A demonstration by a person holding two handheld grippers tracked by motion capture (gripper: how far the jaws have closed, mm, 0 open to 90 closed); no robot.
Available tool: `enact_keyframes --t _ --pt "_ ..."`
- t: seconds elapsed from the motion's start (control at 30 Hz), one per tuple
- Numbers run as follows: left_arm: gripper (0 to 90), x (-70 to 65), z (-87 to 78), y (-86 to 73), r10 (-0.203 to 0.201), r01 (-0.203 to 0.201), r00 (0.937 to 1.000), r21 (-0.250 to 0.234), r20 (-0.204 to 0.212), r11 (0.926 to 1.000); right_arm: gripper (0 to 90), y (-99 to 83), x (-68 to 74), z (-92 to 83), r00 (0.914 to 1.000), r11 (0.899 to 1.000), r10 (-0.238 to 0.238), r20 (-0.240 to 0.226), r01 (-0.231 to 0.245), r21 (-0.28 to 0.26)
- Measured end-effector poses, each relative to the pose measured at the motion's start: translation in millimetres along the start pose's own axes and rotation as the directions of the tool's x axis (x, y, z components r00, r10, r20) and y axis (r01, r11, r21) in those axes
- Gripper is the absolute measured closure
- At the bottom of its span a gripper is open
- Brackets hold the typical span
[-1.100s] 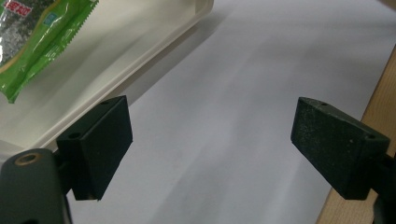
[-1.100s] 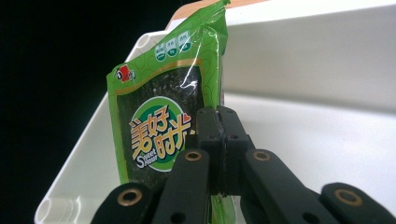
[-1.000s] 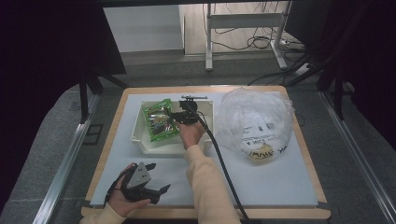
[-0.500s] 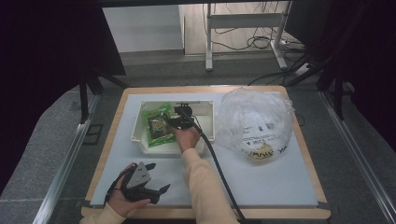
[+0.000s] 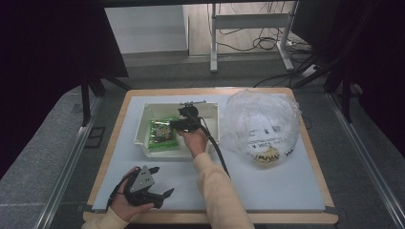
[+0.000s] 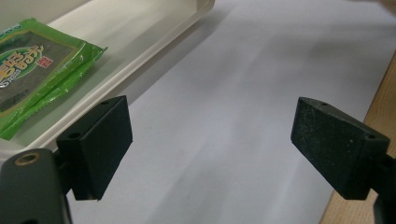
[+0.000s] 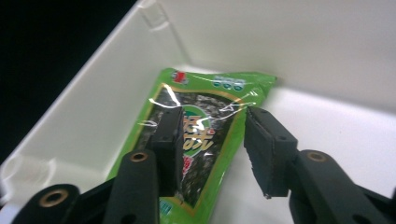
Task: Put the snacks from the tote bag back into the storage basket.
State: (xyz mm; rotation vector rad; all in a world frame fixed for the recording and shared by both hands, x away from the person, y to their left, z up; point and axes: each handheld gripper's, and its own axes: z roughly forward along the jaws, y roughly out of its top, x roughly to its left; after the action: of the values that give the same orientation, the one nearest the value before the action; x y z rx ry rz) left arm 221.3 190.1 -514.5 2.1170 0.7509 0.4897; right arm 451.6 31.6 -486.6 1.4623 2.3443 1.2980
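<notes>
Table: white mat (image 5: 267, 186), my white bin (image 5: 143, 136) far left.
Right gripper (image 7: 212, 135): just opening above green packet (image 7: 205, 126).
Left gripper (image 6: 210, 144): spread wide, empty.

High view: we look forward and down from above the person's side, taking in the whole table (image 5: 305, 217), the white tray (image 5: 143, 125) left of centre and floor beyond.

Left gripper view: we ride low near the table's front edge, close to the white sheet, facing along it between two black jaws; the tray's rim (image 6: 154, 39) and a green packet (image 6: 35, 70) sit upper left.

Right gripper view: we look steeply down into the tray (image 7: 322, 51) from very near, the packet (image 7: 205, 135) directly under the jaws.

Shared: tray and green packet (image 5: 161, 132) appear in all three views.
</notes>
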Motion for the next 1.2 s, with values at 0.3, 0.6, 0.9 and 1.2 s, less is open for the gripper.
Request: enact_keyframes --t 0.3,0.6,0.9,1.2 --pt "12.5 0.1 0.8 -0.6 -0.005 0.005 0.9999 0.002 -0.014 1.0 42.9 0.5 4.5 -39.4 0.9873 0.992 -0.125 -0.098 0.121 -0.04" --pt "12.5 0.9 2.8 -1.6 -0.003 0.004 0.9993 0.014 -0.037 0.9999 37.4 -13.1 -8.4 -87.1 0.9659 0.97 -0.228 -0.122 0.216 -0.108" --pt "12.5 2.2 4.8 -2.0 -0.004 0.005 0.9985 0.023 -0.054 0.9997 35.2 -54.0 -33.1 -139.1 0.9435 0.945 -0.308 -0.123 0.288 -0.157" --pt "12.5 4.0 8.4 -3.0 -0.014 0.017 0.9975 0.037 -0.07 0.9992 34.5 -93.5 -57.3 -178.9 0.938 0.933 -0.335 -0.089 0.317 -0.173"
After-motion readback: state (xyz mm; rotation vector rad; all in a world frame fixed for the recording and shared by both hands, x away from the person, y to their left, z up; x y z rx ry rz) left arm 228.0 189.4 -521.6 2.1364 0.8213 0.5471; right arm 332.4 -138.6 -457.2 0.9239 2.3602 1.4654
